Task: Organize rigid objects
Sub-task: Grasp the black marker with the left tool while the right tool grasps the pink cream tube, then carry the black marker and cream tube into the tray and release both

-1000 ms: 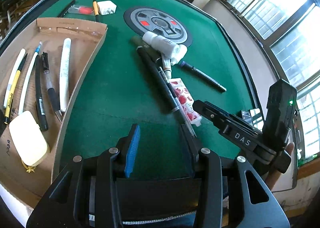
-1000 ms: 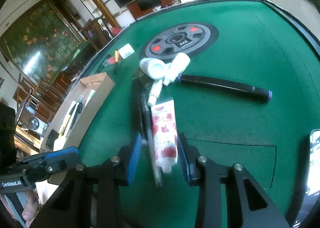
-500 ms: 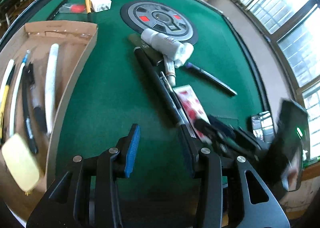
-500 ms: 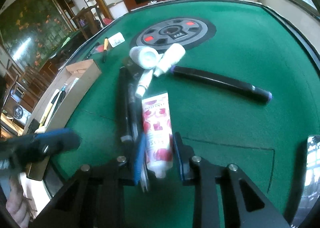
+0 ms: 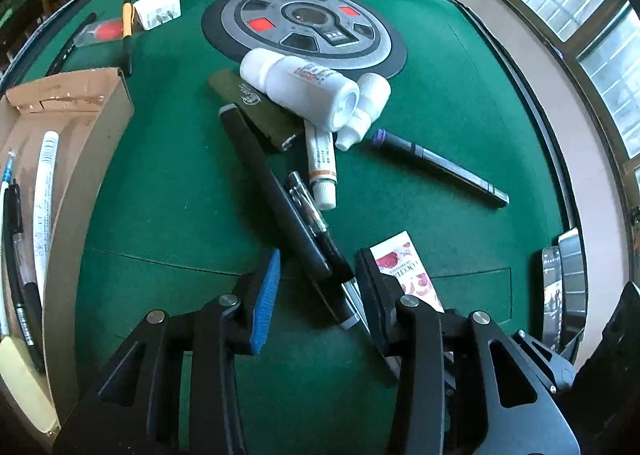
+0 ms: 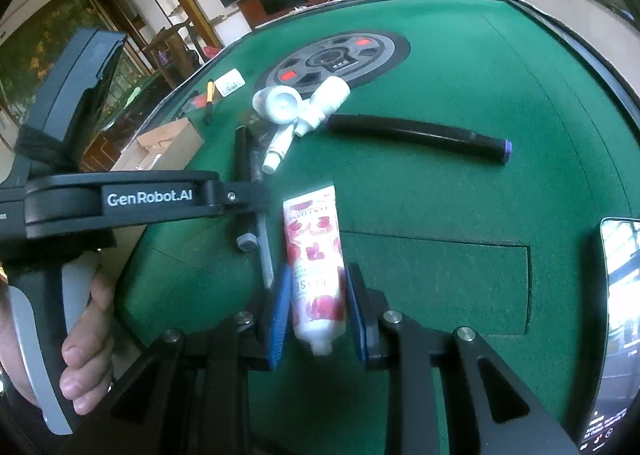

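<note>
My right gripper (image 6: 318,307) is shut on the lower end of a rose-printed hand cream tube (image 6: 314,251) that lies on the green table. My left gripper (image 5: 316,291) points steeply down at the pile of pens. The near ends of a long black pen (image 5: 272,191) and a silver-and-black pen (image 5: 308,207) lie between its jaws, which are closing; the blue pad (image 5: 264,295) is still apart from them. The tube's flat end (image 5: 404,267) shows just right of the left gripper. Seen from the right wrist, the left gripper (image 6: 248,199) hangs over those pens.
Behind the pens lie an olive case (image 5: 248,111), two white bottles (image 5: 304,91), a small ointment tube (image 5: 322,163) and a black marker (image 5: 436,163). A cardboard box (image 5: 80,159) with several pens stands at the left. A phone (image 6: 616,315) lies at the right edge.
My left gripper has travelled right and down until it straddles the pen ends, and its jaws have narrowed. The right gripper's jaws have come together on the rose tube and stayed in place.
</note>
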{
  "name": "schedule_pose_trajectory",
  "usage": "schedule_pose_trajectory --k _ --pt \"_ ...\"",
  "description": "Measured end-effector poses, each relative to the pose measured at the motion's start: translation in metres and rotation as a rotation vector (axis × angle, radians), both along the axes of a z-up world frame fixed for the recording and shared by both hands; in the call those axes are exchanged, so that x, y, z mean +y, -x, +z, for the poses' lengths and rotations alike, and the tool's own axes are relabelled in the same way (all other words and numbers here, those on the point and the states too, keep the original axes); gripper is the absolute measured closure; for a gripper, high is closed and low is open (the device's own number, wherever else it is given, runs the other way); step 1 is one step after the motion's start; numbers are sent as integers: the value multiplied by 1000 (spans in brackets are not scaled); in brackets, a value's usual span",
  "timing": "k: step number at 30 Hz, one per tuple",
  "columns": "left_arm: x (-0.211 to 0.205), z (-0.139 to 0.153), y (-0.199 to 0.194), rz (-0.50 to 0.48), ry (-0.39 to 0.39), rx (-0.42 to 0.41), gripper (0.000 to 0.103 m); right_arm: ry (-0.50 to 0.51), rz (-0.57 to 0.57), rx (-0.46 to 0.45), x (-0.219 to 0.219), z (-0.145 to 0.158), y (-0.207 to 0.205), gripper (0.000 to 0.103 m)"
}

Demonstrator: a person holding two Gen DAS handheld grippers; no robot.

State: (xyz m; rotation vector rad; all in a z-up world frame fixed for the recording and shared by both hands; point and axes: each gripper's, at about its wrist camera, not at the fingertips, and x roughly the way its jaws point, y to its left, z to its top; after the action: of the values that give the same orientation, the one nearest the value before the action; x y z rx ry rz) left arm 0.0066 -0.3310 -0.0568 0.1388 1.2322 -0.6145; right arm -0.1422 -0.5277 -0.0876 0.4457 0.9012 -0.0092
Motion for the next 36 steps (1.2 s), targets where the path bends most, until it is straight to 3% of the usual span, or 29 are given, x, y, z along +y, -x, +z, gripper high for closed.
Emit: schedule_pose_trajectory --k 7,11,21,28,36 --pt "13 0 0 4 36 21 76 1 -1 -2 1 0 -1 76" --pt "19 2 5 7 0 5 86 2 -2 -1 1 0 -1 76" --pt "37 -1 7 -1 -24 17 86 18 -6 2 4 0 -3 76" --pt "21 -1 -2 -26 -99 -40 85 54 -7 12 9 1 -5 76" --pt "33 -1 0 -46 -93 -79 88 103 -12 29 16 2 -10 75"
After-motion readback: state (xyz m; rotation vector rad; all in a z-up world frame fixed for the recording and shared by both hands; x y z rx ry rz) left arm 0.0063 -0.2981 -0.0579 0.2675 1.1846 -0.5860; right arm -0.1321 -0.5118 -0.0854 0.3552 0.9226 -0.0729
